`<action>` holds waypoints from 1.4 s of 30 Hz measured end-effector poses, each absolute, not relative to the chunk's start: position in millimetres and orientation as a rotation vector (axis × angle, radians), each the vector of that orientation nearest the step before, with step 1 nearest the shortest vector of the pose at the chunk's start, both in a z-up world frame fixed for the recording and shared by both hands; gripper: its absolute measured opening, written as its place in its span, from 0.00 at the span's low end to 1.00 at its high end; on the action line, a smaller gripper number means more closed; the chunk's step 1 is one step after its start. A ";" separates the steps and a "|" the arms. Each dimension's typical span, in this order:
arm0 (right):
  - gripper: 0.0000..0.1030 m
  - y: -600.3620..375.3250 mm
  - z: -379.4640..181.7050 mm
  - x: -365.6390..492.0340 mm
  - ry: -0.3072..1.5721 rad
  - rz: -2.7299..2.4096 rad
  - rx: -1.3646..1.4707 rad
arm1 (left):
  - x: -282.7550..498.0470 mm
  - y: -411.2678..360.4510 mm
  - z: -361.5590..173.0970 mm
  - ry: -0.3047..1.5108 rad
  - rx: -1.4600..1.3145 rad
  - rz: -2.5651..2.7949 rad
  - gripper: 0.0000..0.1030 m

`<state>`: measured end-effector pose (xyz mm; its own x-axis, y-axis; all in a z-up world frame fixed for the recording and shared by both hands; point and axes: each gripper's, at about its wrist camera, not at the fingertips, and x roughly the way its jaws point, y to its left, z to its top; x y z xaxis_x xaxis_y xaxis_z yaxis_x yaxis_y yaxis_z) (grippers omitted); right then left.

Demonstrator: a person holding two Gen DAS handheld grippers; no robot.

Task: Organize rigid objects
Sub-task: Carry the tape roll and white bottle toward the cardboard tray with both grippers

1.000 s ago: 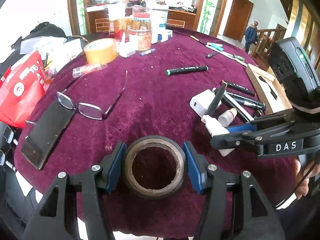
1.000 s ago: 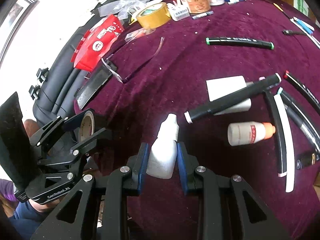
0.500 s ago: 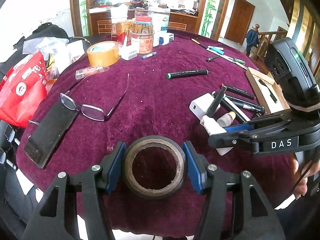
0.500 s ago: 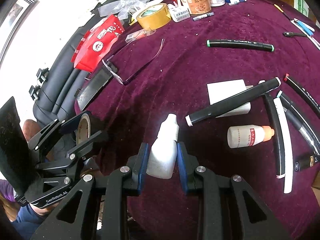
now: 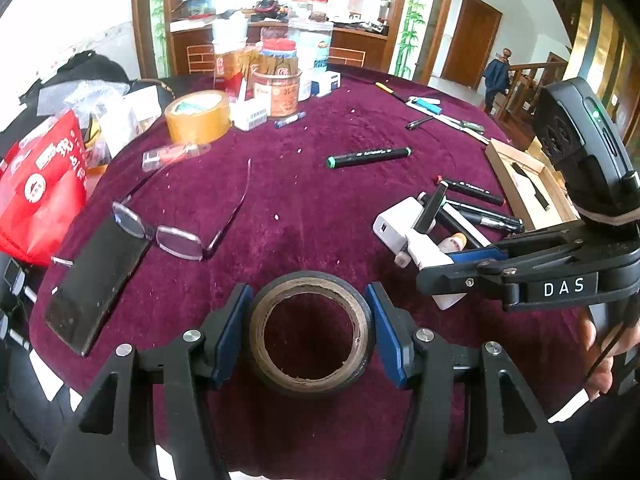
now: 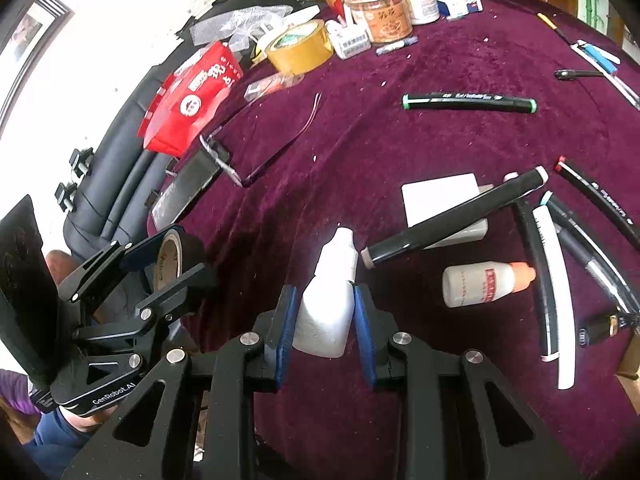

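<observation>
From my left gripper [image 5: 310, 338], my jaws pinch a dark roll of tape [image 5: 311, 336] low over the purple bench [image 5: 304, 200], near the glasses [image 5: 178, 232]. From my right gripper [image 6: 325, 322], my jaws pinch a white bottle [image 6: 330, 300], beside a black marker [image 6: 452, 220].

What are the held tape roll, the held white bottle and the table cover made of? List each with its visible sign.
Tape roll: matte black tape on a brown, likely cardboard, core.
White bottle: opaque, smooth, probably plastic.
Table cover: dark red, napped, looks like velvet.
</observation>
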<state>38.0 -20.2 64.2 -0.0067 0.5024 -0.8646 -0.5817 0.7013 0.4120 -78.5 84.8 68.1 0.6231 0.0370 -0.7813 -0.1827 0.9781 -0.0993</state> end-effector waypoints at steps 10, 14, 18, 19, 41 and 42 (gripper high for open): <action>0.25 -51.9 75.5 43.2 1.295 0.759 -0.011 | -67.6 78.9 82.5 0.858 -0.173 0.061 0.55; 0.25 -73.7 77.7 45.6 1.283 0.728 0.025 | -55.0 67.9 84.2 0.859 -0.169 0.027 0.55; 0.25 -98.4 87.5 59.0 1.252 0.716 0.066 | -40.7 50.2 90.4 0.860 -0.137 0.013 0.55; 0.25 -107.9 92.2 63.8 1.240 0.713 0.077 | -35.3 45.1 93.2 0.859 -0.132 0.013 0.55; 0.25 -265.4 110.2 117.3 1.170 0.586 0.198 | 35.6 -91.5 113.4 0.873 -0.070 -0.125 0.55; 0.25 -273.7 112.4 118.8 1.159 0.574 0.203 | 38.8 -97.8 114.8 0.874 -0.067 -0.137 0.55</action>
